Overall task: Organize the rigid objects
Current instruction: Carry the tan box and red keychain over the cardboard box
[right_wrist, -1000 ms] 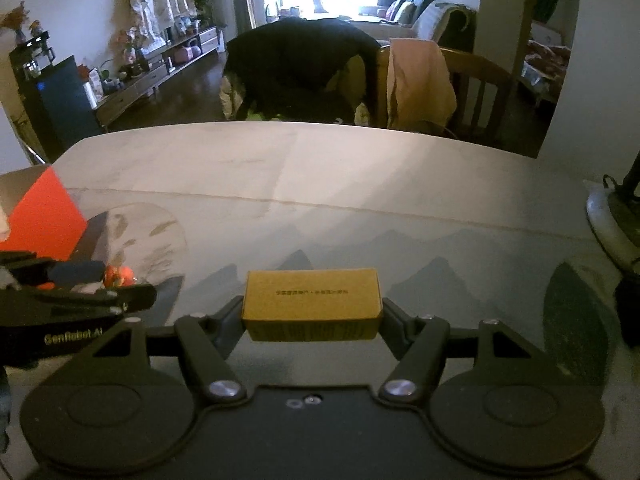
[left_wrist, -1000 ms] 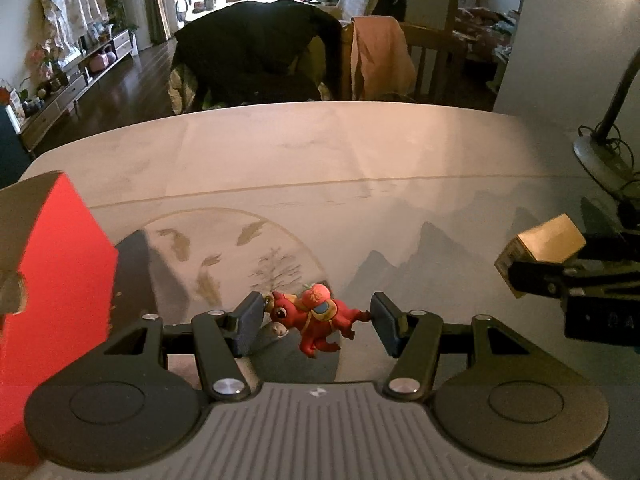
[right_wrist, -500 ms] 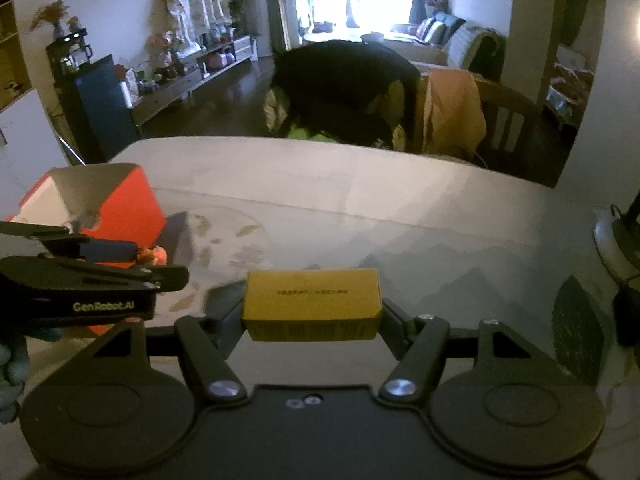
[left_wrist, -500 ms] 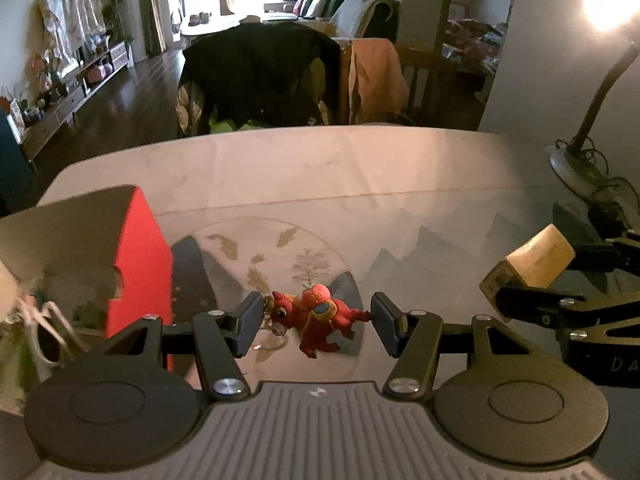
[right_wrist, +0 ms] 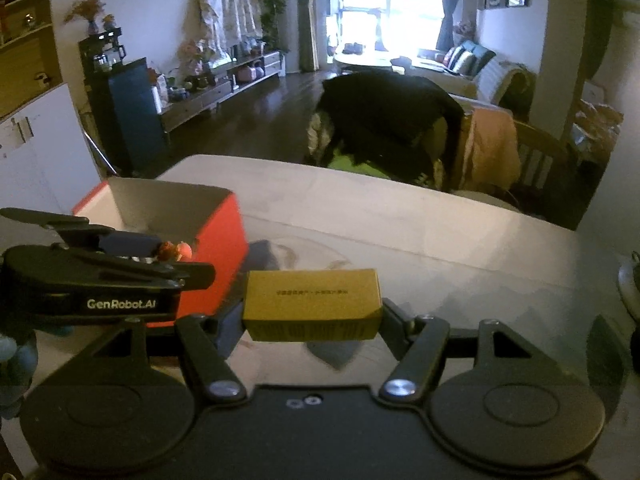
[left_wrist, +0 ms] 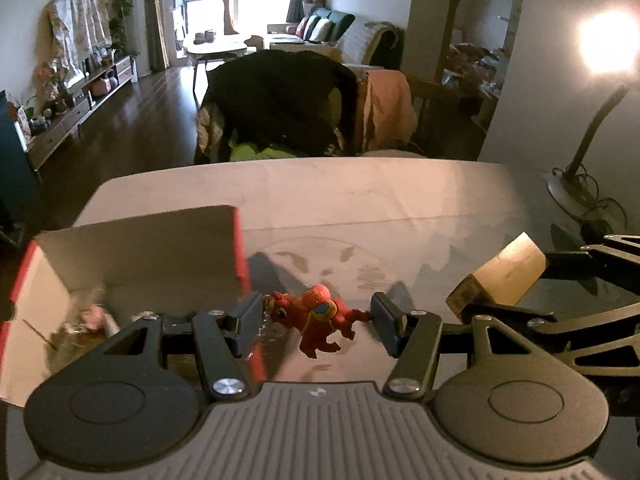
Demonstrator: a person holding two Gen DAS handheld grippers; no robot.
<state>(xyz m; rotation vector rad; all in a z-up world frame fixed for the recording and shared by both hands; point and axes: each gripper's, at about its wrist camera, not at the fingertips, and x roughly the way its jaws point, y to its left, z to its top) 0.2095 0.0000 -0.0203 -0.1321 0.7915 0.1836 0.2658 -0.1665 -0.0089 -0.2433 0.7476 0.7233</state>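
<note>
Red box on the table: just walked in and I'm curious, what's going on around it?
A person is tidying small items with two tools. The left hand-held gripper is clamped on a red toy figure, held in the air beside the open red box. The right hand-held gripper grips a yellow carton above the table. Neither item is in the box yet.

L gripper jaws clamping red toy horse, open red box left, yellow box in R gripper
</note>
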